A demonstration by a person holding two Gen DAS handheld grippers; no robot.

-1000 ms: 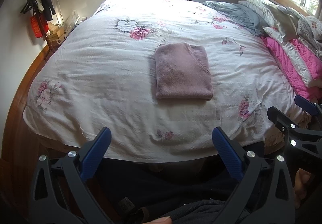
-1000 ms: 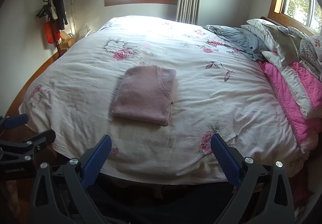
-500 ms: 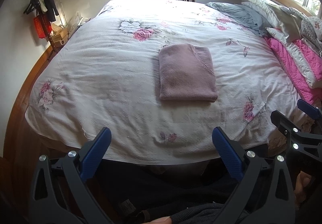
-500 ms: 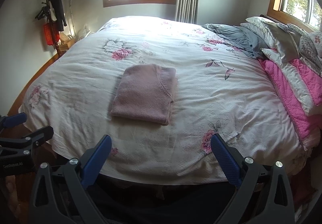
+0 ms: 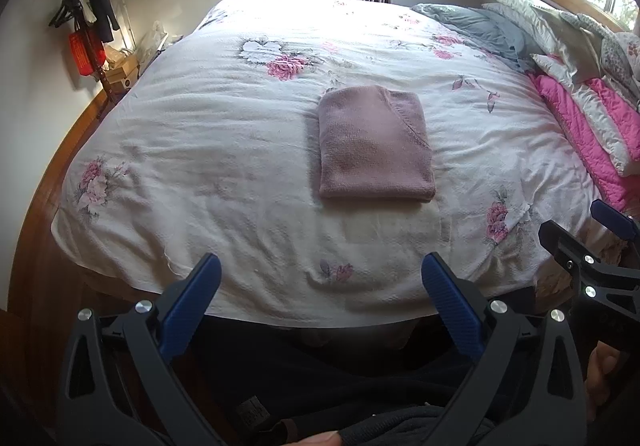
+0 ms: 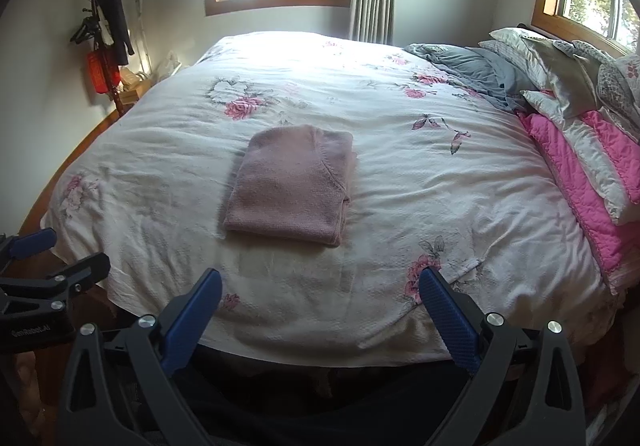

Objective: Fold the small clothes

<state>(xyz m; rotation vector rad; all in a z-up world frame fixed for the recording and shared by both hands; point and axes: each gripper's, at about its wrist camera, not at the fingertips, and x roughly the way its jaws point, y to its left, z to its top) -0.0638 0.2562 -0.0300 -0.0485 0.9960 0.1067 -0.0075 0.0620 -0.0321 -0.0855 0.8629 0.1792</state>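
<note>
Garment: we see the pink sweater (image 5: 374, 143) lying folded into a neat rectangle near the middle of the bed (image 5: 200, 149), on the floral bedspread, well apart from both grippers.
Left gripper (image 5: 320, 288): we hold it with jaws spread wide and nothing between them, back at the near edge of the bed.
Right gripper (image 6: 320, 300): likewise spread and empty, beside the left one.
Stage: we judge the fold finished, or nearly so.
Risk: if we reach in to tidy or move the sweater, a pinch on only the top layer could peel the fold apart.
Risk: dragging it over the soft, wrinkled bedspread could skew the edges.
</note>
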